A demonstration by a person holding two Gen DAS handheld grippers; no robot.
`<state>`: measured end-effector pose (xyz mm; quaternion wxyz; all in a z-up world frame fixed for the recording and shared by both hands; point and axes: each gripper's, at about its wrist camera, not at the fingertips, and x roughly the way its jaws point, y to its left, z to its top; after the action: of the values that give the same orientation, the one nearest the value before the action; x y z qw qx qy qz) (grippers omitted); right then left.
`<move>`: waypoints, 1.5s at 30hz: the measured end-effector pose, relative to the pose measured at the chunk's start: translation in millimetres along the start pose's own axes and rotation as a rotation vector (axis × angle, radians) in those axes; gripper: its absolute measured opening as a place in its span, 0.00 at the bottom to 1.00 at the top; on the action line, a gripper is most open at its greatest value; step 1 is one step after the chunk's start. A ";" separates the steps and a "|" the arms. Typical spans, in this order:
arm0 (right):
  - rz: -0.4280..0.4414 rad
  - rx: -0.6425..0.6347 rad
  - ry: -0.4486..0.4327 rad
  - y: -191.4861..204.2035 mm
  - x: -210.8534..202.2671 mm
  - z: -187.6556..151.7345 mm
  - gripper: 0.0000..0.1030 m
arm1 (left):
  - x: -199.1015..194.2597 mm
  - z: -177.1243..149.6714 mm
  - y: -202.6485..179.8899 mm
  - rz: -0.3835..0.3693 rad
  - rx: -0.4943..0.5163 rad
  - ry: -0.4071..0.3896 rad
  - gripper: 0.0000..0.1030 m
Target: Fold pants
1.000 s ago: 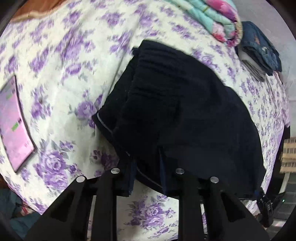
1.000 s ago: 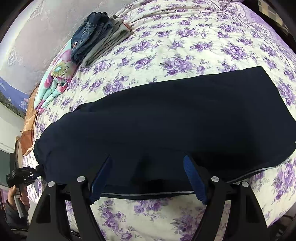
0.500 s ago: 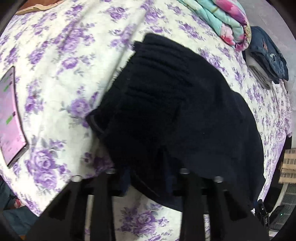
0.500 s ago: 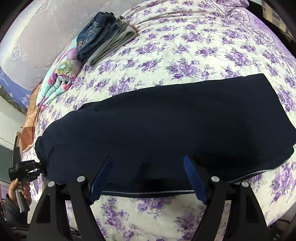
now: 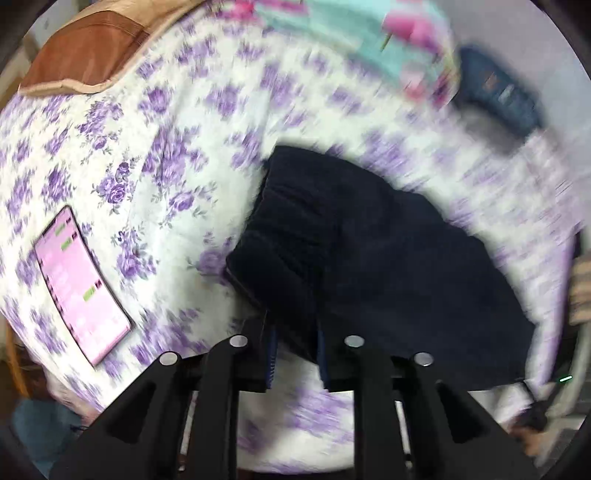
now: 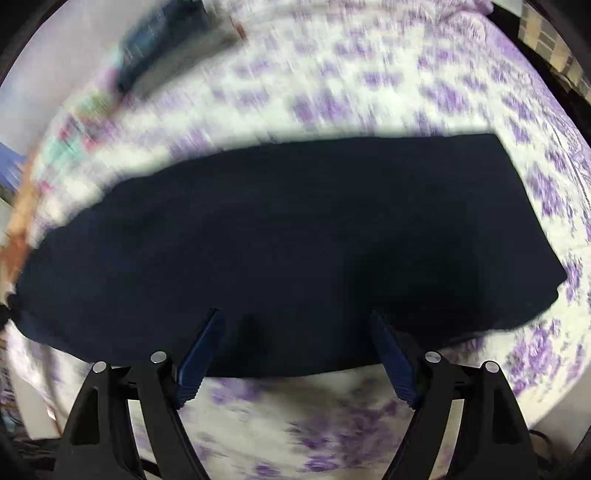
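Note:
Dark navy pants [image 5: 388,258] lie stretched across the purple-flowered bed sheet [image 5: 166,147]. My left gripper [image 5: 295,350] points down at their waistband end, which is bunched and raised off the sheet. Its jaws stand narrow with a fold of that fabric between the blue pads, and they are opening slightly. In the right wrist view the pants [image 6: 295,229] run flat from left to right. My right gripper [image 6: 295,332] hovers over their near long edge with its jaws wide and opening. The blue pads [image 6: 201,347] do not press on the cloth.
A phone [image 5: 79,284] with a lit pink screen lies on the sheet left of the pants. A brown pillow [image 5: 85,55], a folded teal and pink blanket [image 5: 369,33] and folded jeans [image 5: 495,92] sit at the far side. The bed's front edge is just below both grippers.
The left gripper's jaws have drawn closer on the waistband fold and it has risen, lifting that end. The right gripper has tilted a little. Both views are now blurred by motion.

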<state>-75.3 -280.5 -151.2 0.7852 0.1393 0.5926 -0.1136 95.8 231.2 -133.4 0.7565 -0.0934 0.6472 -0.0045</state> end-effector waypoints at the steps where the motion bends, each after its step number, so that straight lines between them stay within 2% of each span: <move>1: -0.023 -0.012 0.030 -1.6 9.9 -3.7 0.80 | 18.0 4.2 -5.7 0.046 0.011 0.036 0.28; 2: -0.025 -0.024 0.030 -2.1 11.8 -5.7 0.80 | 30.3 2.3 -5.2 0.066 0.005 0.057 0.31; 3: -0.030 -0.041 0.023 -0.9 9.5 -7.1 0.80 | 33.1 -1.8 -3.9 0.073 -0.014 0.037 0.34; 5: -0.014 -0.045 0.032 -2.9 3.5 -6.8 0.80 | 24.7 -4.9 -2.1 0.099 -0.026 -0.002 0.55; 6: 0.002 -0.031 0.026 -5.0 -1.3 -5.4 0.80 | 17.3 -5.7 1.6 0.117 -0.031 -0.010 0.60; 9: 0.074 -0.007 -0.067 -7.3 -23.3 7.2 0.80 | -8.1 -5.4 13.1 0.087 -0.061 -0.047 0.61; 11: 0.088 -0.037 -0.135 1.2 -33.0 19.3 0.80 | -34.1 -4.0 15.1 0.096 -0.076 -0.145 0.61; 13: 0.126 -0.092 -0.175 21.0 -34.4 39.3 0.78 | -54.0 -0.7 10.6 0.062 -0.055 -0.219 0.62; 16: 0.204 -0.192 -0.203 64.8 -25.5 72.0 0.62 | -67.0 5.0 -21.2 -0.047 0.009 -0.311 0.71; 17: 0.233 -0.230 -0.210 83.9 -20.5 84.9 0.53 | -61.6 11.1 -37.1 -0.048 0.032 -0.323 0.71; 18: 0.263 -0.256 -0.210 104.5 -16.3 98.1 0.51 | -55.7 13.7 -50.5 -0.046 0.069 -0.329 0.71; 20: 0.321 -0.278 -0.205 140.1 -3.8 120.4 0.51 | -35.3 21.3 -71.5 -0.058 0.103 -0.314 0.71; 23: 0.385 -0.284 -0.188 179.3 14.2 134.5 0.51 | -2.3 25.5 -74.6 0.007 0.055 -0.259 0.71; 25: 0.411 -0.307 -0.123 208.0 35.9 131.8 0.51 | 19.8 24.9 -64.1 0.014 -0.022 -0.200 0.71; 26: 0.384 -0.354 -0.066 221.9 53.1 126.4 0.47 | 23.3 18.8 -56.2 0.004 -0.038 -0.194 0.71; 27: 0.343 -0.395 -0.026 227.4 63.2 119.2 0.42 | 26.0 15.8 -52.9 -0.005 -0.030 -0.202 0.71; 28: 0.310 -0.436 0.010 233.7 73.1 113.5 0.42 | 26.6 14.6 -53.8 -0.004 -0.009 -0.208 0.71; 30: 0.311 -0.453 -0.003 235.6 71.8 111.2 0.40 | 27.1 12.9 -56.1 0.011 0.034 -0.206 0.71; 32: 0.343 -0.422 0.013 233.6 70.4 119.6 0.37 | 25.8 11.2 -55.3 0.014 0.049 -0.211 0.72; 35: 0.456 -0.324 0.052 224.6 68.5 139.3 0.37 | 27.8 11.2 -53.4 -0.004 0.046 -0.220 0.74; 36: 0.464 -0.302 0.069 223.3 71.7 143.5 0.37 | 29.2 11.7 -52.9 -0.007 0.047 -0.221 0.74; 40: 0.442 -0.296 0.104 230.2 84.5 149.6 0.32 | 28.0 11.4 -49.3 -0.026 0.044 -0.221 0.74; 42: 0.372 -0.357 0.116 245.2 91.6 145.2 0.27 | 28.4 12.4 -48.2 -0.035 0.035 -0.221 0.75; 44: 0.264 -0.465 0.073 262.6 93.3 136.9 0.15 | 28.5 13.1 -48.4 -0.040 0.027 -0.219 0.77; 45: 0.239 -0.505 0.059 268.4 91.7 135.5 0.11 | 28.8 13.4 -48.7 -0.041 0.027 -0.217 0.77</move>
<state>163.6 -78.6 -181.9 0.7851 0.0115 0.6043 0.1351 119.2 181.5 -152.5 0.8232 -0.0965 0.5592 -0.0184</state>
